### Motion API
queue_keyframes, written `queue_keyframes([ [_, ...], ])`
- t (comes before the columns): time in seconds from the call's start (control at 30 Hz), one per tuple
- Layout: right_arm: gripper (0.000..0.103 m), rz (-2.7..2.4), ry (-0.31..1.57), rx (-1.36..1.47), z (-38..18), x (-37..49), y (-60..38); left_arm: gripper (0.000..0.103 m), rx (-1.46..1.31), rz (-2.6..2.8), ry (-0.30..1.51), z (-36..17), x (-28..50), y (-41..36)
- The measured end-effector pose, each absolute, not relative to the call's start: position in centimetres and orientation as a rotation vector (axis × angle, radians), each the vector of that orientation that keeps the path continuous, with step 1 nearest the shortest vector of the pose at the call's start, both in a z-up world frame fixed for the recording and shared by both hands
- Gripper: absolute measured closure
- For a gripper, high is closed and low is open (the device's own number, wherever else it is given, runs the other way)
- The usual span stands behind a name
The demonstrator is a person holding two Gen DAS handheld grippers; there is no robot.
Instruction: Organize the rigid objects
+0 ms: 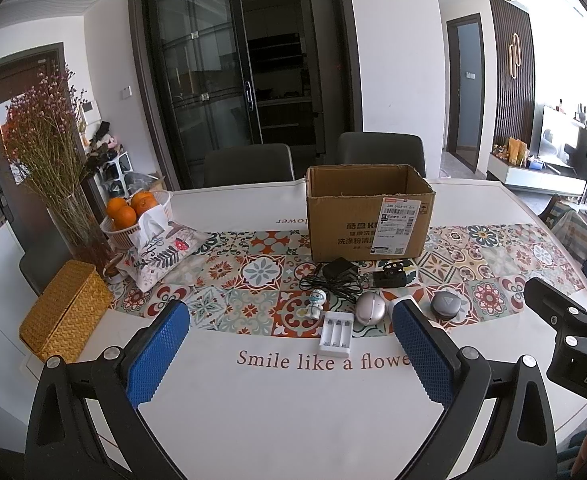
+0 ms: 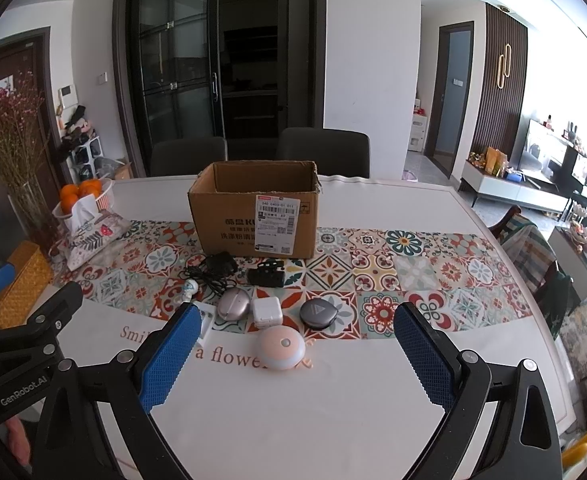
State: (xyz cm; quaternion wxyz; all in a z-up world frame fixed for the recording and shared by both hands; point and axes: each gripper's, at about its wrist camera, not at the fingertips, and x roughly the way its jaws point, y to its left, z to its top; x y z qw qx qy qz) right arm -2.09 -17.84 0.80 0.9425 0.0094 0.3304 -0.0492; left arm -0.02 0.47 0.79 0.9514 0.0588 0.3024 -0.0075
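The cardboard box (image 2: 253, 216) stands open-topped on the bench (image 2: 333, 400); its inside is hidden. Before it lie a black adapter (image 2: 222, 263), silver case (image 2: 233, 302), white charger (image 2: 266, 311) and round lamp (image 2: 281, 348). A basket (image 1: 141, 216) holds oranges (image 1: 127, 205). The left tool (image 1: 289, 320) and right tool (image 2: 293, 324) both hover agape, empty.

oranges (image 1: 127, 206) in white basket (image 1: 113, 230) | tissue pouch (image 1: 161, 254) | wicker box (image 1: 67, 316) | dried flowers (image 1: 43, 132)
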Motion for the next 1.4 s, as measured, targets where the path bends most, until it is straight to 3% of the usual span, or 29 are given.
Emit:
queue_keyframes([
  [0.73, 0.006, -0.08, 0.726, 0.034, -0.5, -0.9, -18.0, 0.0, 0.118, -0.034, 0.693, -0.7, 1.7, 0.3],
  [1.1, 0.006, -0.045, 0.859, 0.062, -4.4, 2.4, -17.9, 0.0, 0.1, -0.066, 0.861, -4.6, 4.6, 0.1],
  [1.4, 0.006, -0.016, 0.906, 0.051, -8.4, 5.1, -17.2, 0.0, 0.14, -0.068, 0.888, -7.8, 7.2, 0.1],
])
